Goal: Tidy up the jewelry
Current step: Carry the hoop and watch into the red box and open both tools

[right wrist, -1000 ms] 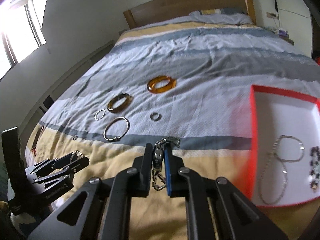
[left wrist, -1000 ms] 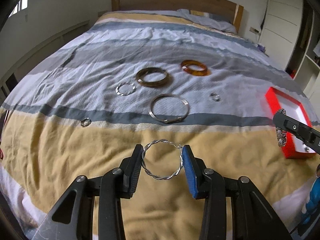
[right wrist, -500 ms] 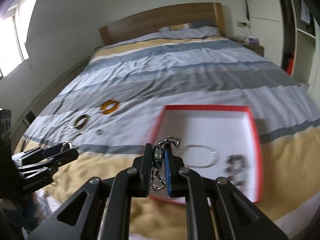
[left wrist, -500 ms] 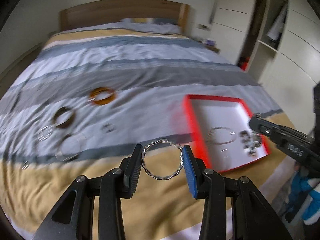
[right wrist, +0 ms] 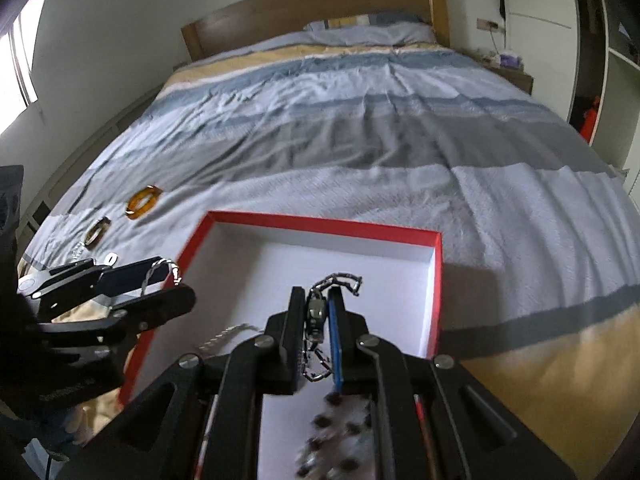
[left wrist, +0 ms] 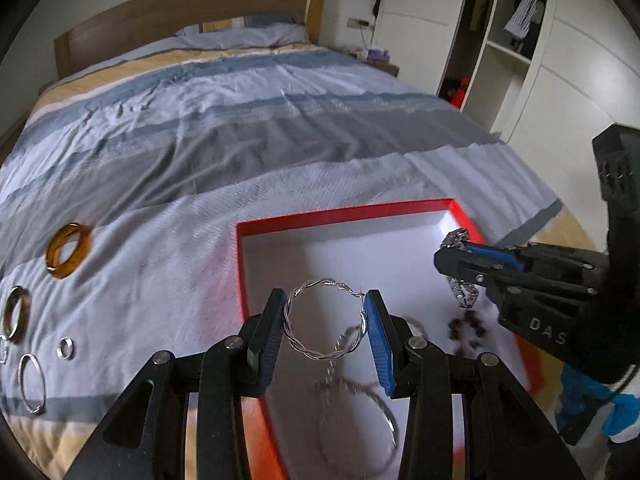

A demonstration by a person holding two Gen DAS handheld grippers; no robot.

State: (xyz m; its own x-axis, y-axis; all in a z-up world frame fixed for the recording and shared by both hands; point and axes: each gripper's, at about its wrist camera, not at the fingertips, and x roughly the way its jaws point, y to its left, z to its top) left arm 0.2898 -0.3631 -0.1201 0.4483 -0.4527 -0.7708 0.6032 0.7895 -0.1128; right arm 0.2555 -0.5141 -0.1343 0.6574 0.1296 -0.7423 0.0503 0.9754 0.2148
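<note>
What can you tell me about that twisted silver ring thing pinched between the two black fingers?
The twisted hoop is a thin silver-looking ring of wire strands wound like rope. The left gripper clamps it by its two sides, one against a black pad, one against a blue pad. It is held in the air, facing the camera, over the near left edge of the red box.

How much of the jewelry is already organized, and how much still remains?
Done: a thin chain and a dark beaded piece lie in the red box.
In hand: left gripper holds a twisted silver hoop; right gripper a chain bracelet.
Left: amber bangle, brown bangle, and some rings on the bed.
</note>
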